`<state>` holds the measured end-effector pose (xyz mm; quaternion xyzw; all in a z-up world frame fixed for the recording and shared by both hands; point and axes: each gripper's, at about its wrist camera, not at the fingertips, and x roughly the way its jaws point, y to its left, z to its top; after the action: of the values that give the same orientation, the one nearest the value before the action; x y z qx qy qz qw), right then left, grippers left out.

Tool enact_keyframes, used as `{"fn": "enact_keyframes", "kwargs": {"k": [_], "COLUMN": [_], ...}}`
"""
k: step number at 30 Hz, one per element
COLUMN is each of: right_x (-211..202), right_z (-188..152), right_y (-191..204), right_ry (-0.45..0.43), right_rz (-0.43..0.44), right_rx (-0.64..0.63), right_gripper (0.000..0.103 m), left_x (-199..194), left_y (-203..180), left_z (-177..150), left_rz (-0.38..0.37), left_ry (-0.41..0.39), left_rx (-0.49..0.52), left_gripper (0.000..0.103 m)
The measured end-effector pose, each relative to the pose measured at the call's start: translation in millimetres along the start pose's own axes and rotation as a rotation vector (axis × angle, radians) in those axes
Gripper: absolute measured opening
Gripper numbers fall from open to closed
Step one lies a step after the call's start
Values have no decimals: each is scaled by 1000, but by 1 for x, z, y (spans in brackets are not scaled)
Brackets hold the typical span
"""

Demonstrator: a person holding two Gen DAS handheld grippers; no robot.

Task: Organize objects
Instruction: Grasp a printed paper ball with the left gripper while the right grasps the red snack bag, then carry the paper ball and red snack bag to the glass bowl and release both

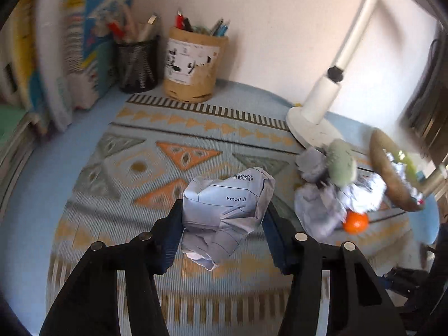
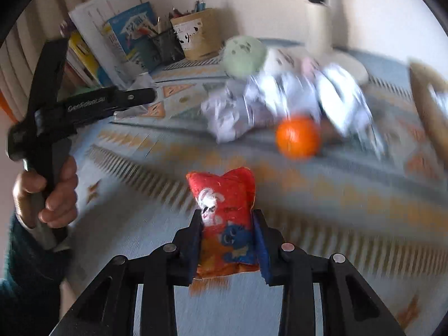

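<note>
My left gripper is shut on a crumpled printed paper ball and holds it above the patterned mat. My right gripper is shut on a small red and orange bean bag with a blue figure. More crumpled paper lies in a heap at the right of the mat, with an orange and a pale green plush ball. The heap, the orange and the green ball also show in the right wrist view. The left gripper's body shows at the left there.
At the back stand books, a black mesh pen holder and a bamboo pen holder. A white desk lamp stands at the back right. A brown basket tilts at the right edge.
</note>
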<state>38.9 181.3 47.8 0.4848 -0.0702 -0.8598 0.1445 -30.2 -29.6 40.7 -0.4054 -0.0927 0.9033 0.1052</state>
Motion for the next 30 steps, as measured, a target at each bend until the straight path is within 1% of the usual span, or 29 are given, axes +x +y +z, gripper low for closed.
{"fn": "enact_keyframes", "kwargs": {"k": [1, 3, 4, 5, 6, 7, 8, 9, 10, 11, 12, 14, 15, 16, 17, 19, 21, 23, 26, 30], "right_x": [-5, -17, -24, -24, -20, -18, -16, -17, -18, -17, -13, -5, -1, 0, 0, 0, -4, -7, -9, -21], "right_z": [-4, -11, -14, -14, -16, -16, -18, -20, -22, -22, -21, -20, -17, -17, -17, -18, -20, -21, -23, -27], "right_y": [-7, -15, -20, -21, -24, -24, -22, -18, -15, -11, -4, 9, 15, 16, 16, 15, 10, 6, 13, 22], "right_ry": [-12, -61, -87, -91, -70, -54, -61, -73, -74, -73, -69, -64, -63, -69, -78, -93, -108, -122, -140, -204], "right_rz": [-35, -108, -128, -122, -78, -52, -56, -63, -60, -58, -77, -143, -193, -224, -250, -265, -256, -248, -275, -260], "right_rx": [12, 44, 62, 70, 78, 84, 80, 67, 59, 50, 27, -11, -30, -34, -37, -36, -11, 12, -9, -39], "right_gripper": [33, 33, 33, 35, 40, 45, 48, 52, 63, 67, 74, 76, 74, 66, 61, 42, 35, 32, 31, 30], "left_x": [-4, -12, -15, -12, -12, -15, -16, -20, -20, -17, -15, -14, -14, -15, -15, -16, -15, -15, -15, -14], "left_y": [-1, -12, -14, -16, -19, -25, -27, -28, -27, -25, -23, -22, -22, -21, -21, -21, -24, -26, -29, -31], "left_z": [-5, -23, -28, -31, -35, -41, -41, -41, -39, -39, -38, -37, -37, -38, -37, -39, -39, -40, -42, -42], "left_rz": [-4, 13, 21, 27, 34, 69, 90, 77, 72, 74, 79, 79, 79, 78, 77, 79, 83, 90, 101, 112], "left_ry": [-10, -56, -69, -79, -94, -105, -111, -136, -139, -133, -120, -118, -122, -126, -129, -129, -128, -131, -133, -133], "left_rx": [-5, 1, 7, 12, 25, 56, 72, 79, 82, 80, 73, 64, 59, 55, 55, 61, 73, 85, 105, 114], "left_gripper": [51, 51, 51, 51, 52, 52, 52, 52, 52, 52, 52, 52, 52, 52, 52, 52, 52, 52, 52, 52]}}
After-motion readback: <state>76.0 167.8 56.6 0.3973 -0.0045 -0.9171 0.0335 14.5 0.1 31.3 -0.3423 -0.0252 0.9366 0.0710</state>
